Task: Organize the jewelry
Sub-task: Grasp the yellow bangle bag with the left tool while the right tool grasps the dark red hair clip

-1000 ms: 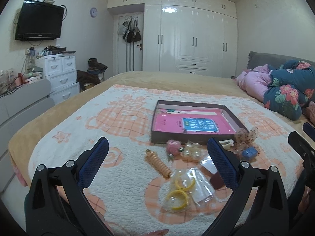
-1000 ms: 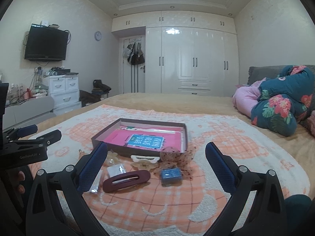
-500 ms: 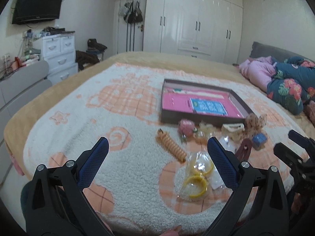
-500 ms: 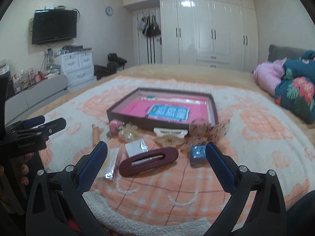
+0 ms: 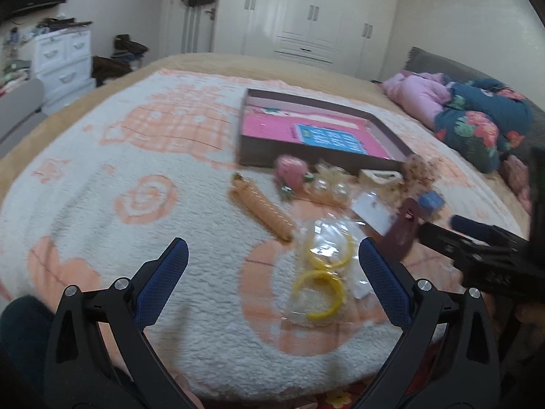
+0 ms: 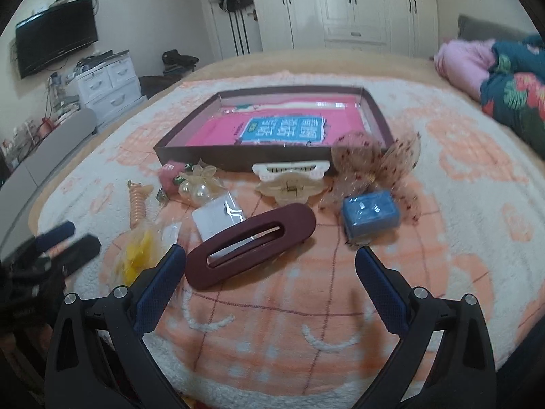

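We hold the left gripper point(image 5: 272, 276) and right gripper point(image 6: 270, 276), jaws spread and empty, over a fuzzy blanket point(image 6: 442, 204) where a glossy maroon oval hair clip point(image 6: 250, 245) lies at twelve o'clock of the right jaws, before a shallow box point(image 6: 190, 151).

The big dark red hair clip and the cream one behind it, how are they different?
The dark red hair clip is a long flat oval with a slot through its middle; the cream hair clip is shorter, with wavy edges and a metal hinge in the center. The dark red one lies nearer the right gripper; the cream one lies close by the box. Both lie loose on the blanket, outside the box.
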A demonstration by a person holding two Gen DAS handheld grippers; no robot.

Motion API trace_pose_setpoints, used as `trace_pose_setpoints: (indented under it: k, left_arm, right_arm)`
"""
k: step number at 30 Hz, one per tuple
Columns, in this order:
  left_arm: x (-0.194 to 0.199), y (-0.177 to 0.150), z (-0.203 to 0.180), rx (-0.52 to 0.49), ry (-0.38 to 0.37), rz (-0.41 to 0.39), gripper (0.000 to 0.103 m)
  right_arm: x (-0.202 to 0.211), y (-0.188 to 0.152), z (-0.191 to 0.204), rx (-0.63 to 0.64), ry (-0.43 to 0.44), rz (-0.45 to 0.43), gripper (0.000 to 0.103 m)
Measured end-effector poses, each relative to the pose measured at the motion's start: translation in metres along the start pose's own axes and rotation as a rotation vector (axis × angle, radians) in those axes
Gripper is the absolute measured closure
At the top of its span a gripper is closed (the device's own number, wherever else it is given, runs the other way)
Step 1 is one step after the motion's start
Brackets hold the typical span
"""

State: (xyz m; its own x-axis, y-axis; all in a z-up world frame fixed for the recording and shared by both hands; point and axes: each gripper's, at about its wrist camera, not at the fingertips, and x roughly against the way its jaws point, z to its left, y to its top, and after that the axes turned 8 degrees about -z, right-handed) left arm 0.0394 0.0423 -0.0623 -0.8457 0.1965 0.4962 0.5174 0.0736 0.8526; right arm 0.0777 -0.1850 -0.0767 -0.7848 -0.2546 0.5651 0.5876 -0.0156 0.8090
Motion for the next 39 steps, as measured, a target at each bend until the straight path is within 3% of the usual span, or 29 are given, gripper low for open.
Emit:
trace_pose_setpoints:
  k: [3, 12, 17, 20, 21, 39]
  left_arm:
    - [-0.007, -0.005, -0.005, -0.015, -0.035, 0.022, 0.012]
    - [-0.027, -0.015, -0.013, -0.045, -0.088, 0.106, 0.034]
    - [-0.033, -0.017, -0.016, -0.062, -0.105, 0.122, 0.052]
    - [-0.034, -0.018, -0.017, -0.069, -0.119, 0.124, 0.068]
    - [-0.034, -0.018, -0.017, -0.071, -0.118, 0.123, 0.068]
    - [-0.009, 0.004, -0.046, -0.130, -0.148, 0.046, 0.071]
  right_arm:
    - [-0.008, 0.000, -0.001, -0.046, 0.018, 0.035, 0.007]
    - [-0.032, 0.002, 0.002, -0.118, 0.023, 0.081, 0.036]
    - [-0.033, 0.005, 0.001, -0.098, 0.023, 0.071, 0.067]
    - [-0.033, 0.007, -0.001, -0.082, 0.015, 0.067, 0.080]
    - [-0.031, 0.007, -0.004, -0.077, 0.015, 0.065, 0.082]
    - [0.013, 0.004, -0.044, -0.100, 0.090, 0.020, 0.095]
